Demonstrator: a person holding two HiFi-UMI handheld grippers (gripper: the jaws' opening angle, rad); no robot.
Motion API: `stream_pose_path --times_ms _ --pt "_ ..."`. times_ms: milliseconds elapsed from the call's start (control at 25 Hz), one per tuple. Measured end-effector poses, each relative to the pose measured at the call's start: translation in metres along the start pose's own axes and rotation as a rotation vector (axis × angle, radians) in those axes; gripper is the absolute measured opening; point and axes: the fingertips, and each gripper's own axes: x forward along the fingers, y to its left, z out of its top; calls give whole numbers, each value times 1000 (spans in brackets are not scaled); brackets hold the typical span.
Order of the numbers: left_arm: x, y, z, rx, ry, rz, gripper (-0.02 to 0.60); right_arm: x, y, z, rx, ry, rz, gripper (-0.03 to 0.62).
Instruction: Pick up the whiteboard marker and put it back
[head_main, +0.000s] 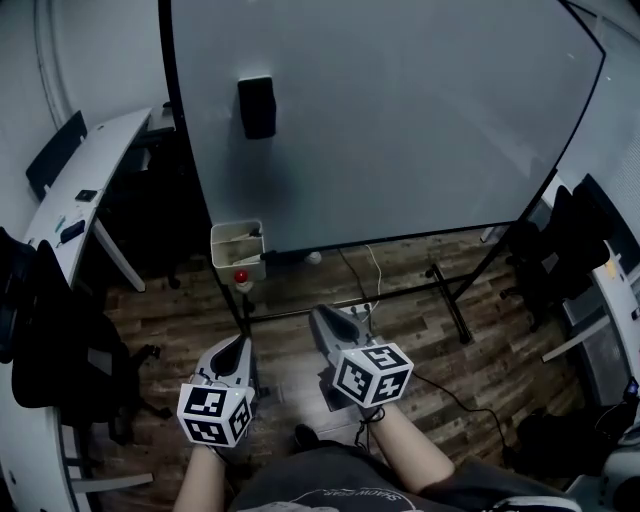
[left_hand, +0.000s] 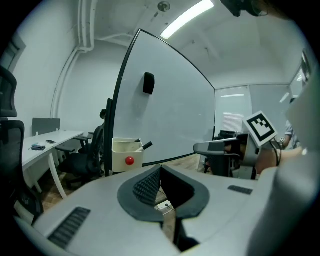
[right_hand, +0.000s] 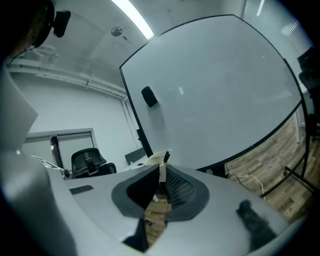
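A white marker box (head_main: 236, 246) hangs on the whiteboard's (head_main: 400, 110) lower left frame, with a red knob (head_main: 240, 277) on its front. A dark whiteboard marker (left_hand: 146, 145) pokes out of the box (left_hand: 125, 152); its tip (right_hand: 166, 156) also shows in the right gripper view. My left gripper (head_main: 240, 342) is below the box and well short of it, jaws shut and empty (left_hand: 160, 169). To its right, my right gripper (head_main: 318, 312) points toward the board, also shut on nothing (right_hand: 161, 166). Neither touches the marker.
A black eraser (head_main: 257, 107) sticks to the board's upper left. The board's stand legs (head_main: 452, 300) and a cable (head_main: 372, 270) cross the wooden floor. A white desk (head_main: 90, 180) and dark chairs stand at the left, and more chairs (head_main: 560, 260) at the right.
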Motion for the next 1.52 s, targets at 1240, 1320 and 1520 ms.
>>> stream_pose_path --times_ms 1240,1320,1520 --pt "79 95 13 -26 40 117 14 184 -7 -4 -9 134 169 94" --pt "78 97 14 -27 34 120 14 185 -3 -4 -39 138 173 89" --pt "71 97 11 -36 30 119 14 181 1 3 -34 95 173 86"
